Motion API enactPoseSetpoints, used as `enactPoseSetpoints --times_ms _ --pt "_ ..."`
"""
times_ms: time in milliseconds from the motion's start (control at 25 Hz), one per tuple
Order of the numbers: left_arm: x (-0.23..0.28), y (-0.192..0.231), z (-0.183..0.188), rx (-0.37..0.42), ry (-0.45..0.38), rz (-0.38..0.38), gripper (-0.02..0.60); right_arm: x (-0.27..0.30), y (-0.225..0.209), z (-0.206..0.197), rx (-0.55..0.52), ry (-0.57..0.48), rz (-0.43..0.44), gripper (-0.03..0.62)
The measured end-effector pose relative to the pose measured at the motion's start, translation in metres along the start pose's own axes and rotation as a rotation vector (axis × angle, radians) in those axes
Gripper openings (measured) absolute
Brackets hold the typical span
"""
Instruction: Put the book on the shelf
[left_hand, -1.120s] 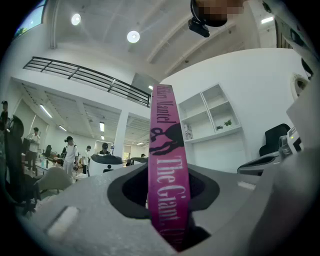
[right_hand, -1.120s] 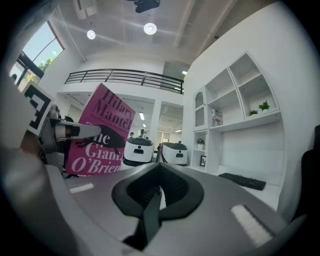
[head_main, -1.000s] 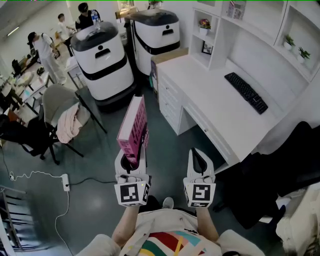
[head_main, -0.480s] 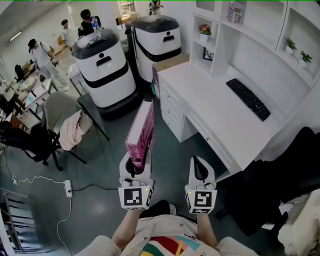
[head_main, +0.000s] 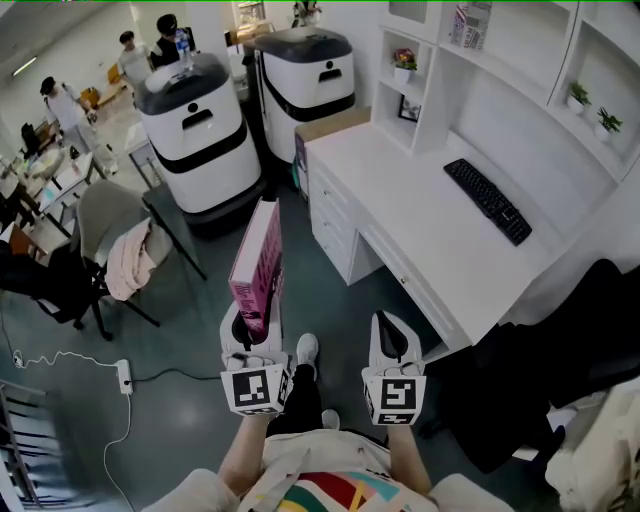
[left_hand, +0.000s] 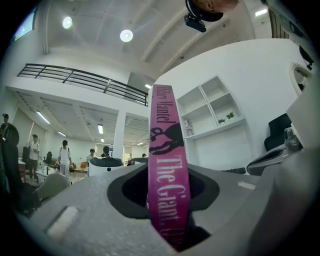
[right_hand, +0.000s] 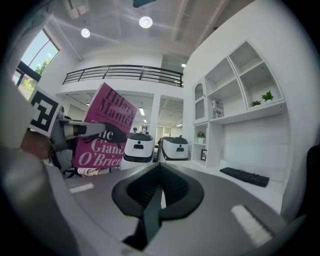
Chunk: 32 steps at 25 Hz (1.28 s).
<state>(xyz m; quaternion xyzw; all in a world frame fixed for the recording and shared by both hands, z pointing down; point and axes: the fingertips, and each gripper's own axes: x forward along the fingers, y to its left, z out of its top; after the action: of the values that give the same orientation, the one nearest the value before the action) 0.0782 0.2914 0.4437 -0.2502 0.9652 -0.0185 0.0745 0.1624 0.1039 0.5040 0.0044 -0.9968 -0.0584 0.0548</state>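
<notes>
Clamping a pink book (head_main: 258, 262) upright in the left gripper (head_main: 255, 318), pads pressed on both covers near the bottom edge, top edge tilted away from the body. Holding it in the air over the dark grey floor (head_main: 190, 320), well apart from the white desk (head_main: 400, 190) and from the white shelf unit (head_main: 430, 90) that rises behind the desk. Looking along the left gripper (left_hand: 167, 175), meeting the book (left_hand: 167, 145) spine-on, magenta with white lettering, rising straight out of the slot between the jaws. Catching the book (right_hand: 102, 130) again at the left of the right gripper view, front cover showing, title in white on pink. Carrying nothing in the right gripper (head_main: 390, 330), raised just beside the left one at about the same height. Looking along the right gripper (right_hand: 157, 187), finding the jaws pressed together, dark pads meeting in one line. Facing a black keyboard (head_main: 488, 200) on the desk and small potted plants (head_main: 590, 100) in the shelf compartments. Standing near two white-and-black machines (head_main: 195, 130) beyond the book, a grey chair (head_main: 105, 205) draped with pale cloth at the left, a power strip (head_main: 124, 375) on the floor, a black office chair (head_main: 560, 340) at the right, with people (head_main: 60, 100) far off at the upper left
</notes>
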Motion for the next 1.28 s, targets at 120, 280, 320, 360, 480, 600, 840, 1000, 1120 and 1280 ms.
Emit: enactPoseSetpoints --times_ms 120,280,320,360,480,600,840,1000,1120,1280 --pt "0.013 0.003 -0.001 -0.003 -0.012 0.002 0.137 0.007 -0.011 0.004 -0.003 -0.001 -0.017 0.003" --pt "0.035 0.006 0.009 -0.005 -0.044 -0.002 0.137 0.024 -0.026 0.011 0.003 -0.012 -0.047 0.003" --pt "0.039 0.006 0.013 -0.003 -0.052 -0.005 0.137 0.029 -0.030 0.012 0.008 -0.010 -0.059 0.003" --pt "0.044 0.007 0.017 -0.002 -0.060 -0.008 0.137 0.035 -0.033 0.013 0.013 -0.009 -0.067 0.003" --pt "0.060 0.014 0.019 0.005 -0.078 -0.008 0.137 0.056 -0.037 0.019 0.020 -0.026 -0.067 0.003" --pt "0.084 0.022 0.011 0.000 -0.072 -0.003 0.137 0.079 -0.042 0.025 0.013 -0.039 -0.059 0.003" --pt "0.147 0.036 0.004 -0.037 -0.073 -0.008 0.137 0.130 -0.067 0.033 0.015 -0.030 -0.091 0.003" --pt "0.191 0.044 -0.008 -0.069 -0.056 -0.015 0.137 0.173 -0.088 0.038 0.024 -0.002 -0.114 0.003" --pt "0.228 0.056 -0.020 -0.088 -0.036 -0.017 0.137 0.213 -0.089 0.048 0.009 0.003 -0.099 0.003" --pt "0.283 0.072 -0.031 -0.095 -0.027 -0.020 0.138 0.271 -0.092 0.061 -0.010 0.000 -0.074 0.003"
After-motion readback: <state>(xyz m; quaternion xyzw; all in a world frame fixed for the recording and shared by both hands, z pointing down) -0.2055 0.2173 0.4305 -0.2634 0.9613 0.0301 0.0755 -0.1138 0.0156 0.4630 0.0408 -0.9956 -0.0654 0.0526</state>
